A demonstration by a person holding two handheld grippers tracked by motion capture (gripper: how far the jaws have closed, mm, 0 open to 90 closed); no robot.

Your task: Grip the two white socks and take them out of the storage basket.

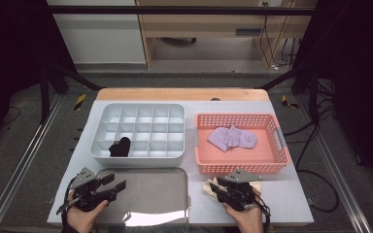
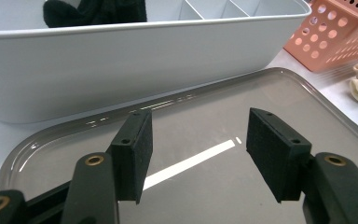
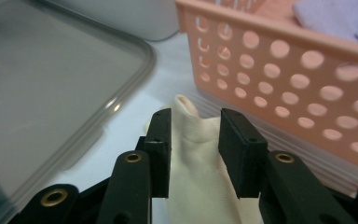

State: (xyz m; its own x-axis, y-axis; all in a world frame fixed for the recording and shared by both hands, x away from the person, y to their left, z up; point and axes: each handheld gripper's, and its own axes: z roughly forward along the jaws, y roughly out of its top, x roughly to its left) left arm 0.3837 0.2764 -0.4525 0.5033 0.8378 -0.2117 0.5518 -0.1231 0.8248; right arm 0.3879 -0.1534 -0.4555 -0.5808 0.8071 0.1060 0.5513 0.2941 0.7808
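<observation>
The cream sock (image 3: 198, 163) lies between the jaws of the right gripper (image 3: 196, 149), but the pads stand a little off the cloth on both sides rather than pinching it, so the main risk, as I judge it, is a weak or empty grasp: if the jaws close on only the thin top fold, the soft knit could slip out on lifting, or trail and snag on the perforated wall of the pink basket (image 1: 272, 167), which stands just beyond it. A drooping end could also drag over the rim of the grey tray (image 1: 187, 194) to its left.

The sock is a pale cream ribbed knit, bunched and limp, lying on the counter (image 1: 291, 199) near the right front, just in front of the basket and right of the tray. It looks light and floppy.

The left gripper (image 2: 196, 158) hovers over the tray with its jaws open and nothing between them, near the white compartment box (image 1: 141, 158), which holds a black sock (image 1: 120, 147). A lilac sock (image 1: 232, 138) rests in the basket.
</observation>
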